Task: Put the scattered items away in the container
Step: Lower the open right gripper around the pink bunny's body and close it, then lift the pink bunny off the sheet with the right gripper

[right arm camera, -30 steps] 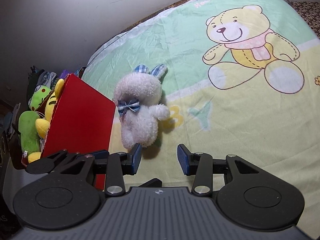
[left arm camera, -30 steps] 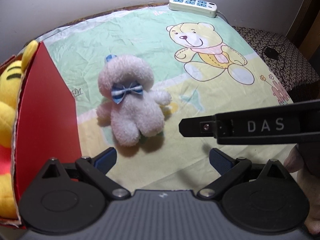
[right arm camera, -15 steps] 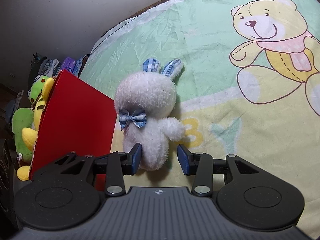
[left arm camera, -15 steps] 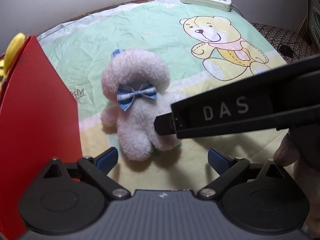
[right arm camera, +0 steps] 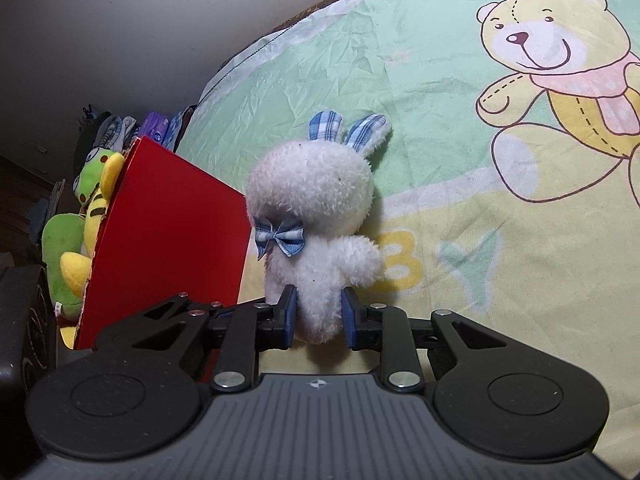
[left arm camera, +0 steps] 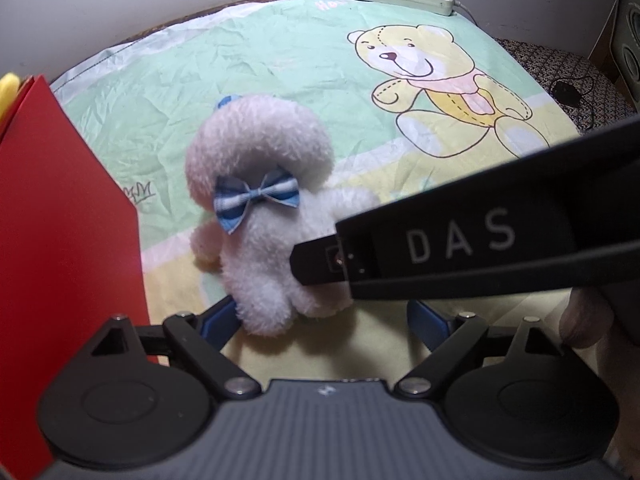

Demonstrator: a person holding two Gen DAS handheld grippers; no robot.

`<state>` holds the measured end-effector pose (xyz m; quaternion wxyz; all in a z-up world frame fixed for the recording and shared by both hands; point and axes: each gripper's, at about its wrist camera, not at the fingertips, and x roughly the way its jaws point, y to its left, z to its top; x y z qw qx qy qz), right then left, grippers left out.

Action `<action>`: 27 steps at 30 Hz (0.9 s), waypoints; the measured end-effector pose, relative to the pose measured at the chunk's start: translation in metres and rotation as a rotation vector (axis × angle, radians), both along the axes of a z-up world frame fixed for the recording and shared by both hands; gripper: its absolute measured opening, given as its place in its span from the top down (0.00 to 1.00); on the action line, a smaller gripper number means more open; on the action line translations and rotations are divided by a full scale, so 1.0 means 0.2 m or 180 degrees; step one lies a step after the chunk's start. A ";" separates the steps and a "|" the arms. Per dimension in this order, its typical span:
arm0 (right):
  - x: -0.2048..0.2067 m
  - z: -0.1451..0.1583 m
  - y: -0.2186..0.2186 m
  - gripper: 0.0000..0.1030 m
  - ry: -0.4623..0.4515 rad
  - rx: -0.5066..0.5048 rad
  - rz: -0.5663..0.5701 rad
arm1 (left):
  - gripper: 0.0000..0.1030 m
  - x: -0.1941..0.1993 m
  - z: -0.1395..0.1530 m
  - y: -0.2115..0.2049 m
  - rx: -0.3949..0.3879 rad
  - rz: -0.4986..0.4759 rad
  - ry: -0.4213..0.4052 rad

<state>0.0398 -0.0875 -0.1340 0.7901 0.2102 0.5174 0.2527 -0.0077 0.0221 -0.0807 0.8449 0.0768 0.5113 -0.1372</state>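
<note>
Right gripper (right arm camera: 318,318) jaws closing on plush bunny (right arm camera: 316,216) leg only; left gripper (left arm camera: 322,322) closing, not gripping; fluffy leg may slip, bunny snag red box (right arm camera: 168,236) wall.

Two fisheye views, each from a camera mounted behind a handheld gripper, look steeply down along its fingers at a bedsheet (left arm camera: 280,60) printed with a cartoon bear. Both sit close above it. They share the white plush rabbit (left arm camera: 260,208) (right arm camera: 316,232) and the red box (left arm camera: 60,220) (right arm camera: 172,236); the right view angles further left.
</note>
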 end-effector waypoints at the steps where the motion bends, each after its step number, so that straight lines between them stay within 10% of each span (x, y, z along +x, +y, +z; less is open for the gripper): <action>1: -0.01 0.01 0.00 0.76 -0.0007 -0.0015 -0.0003 | 0.15 -0.01 0.00 0.00 -0.0010 -0.0015 0.0005; 27: -0.57 0.03 -0.07 0.76 0.0181 -0.0216 -0.0198 | 0.15 -0.55 0.08 -0.08 -0.0116 -0.0982 0.0063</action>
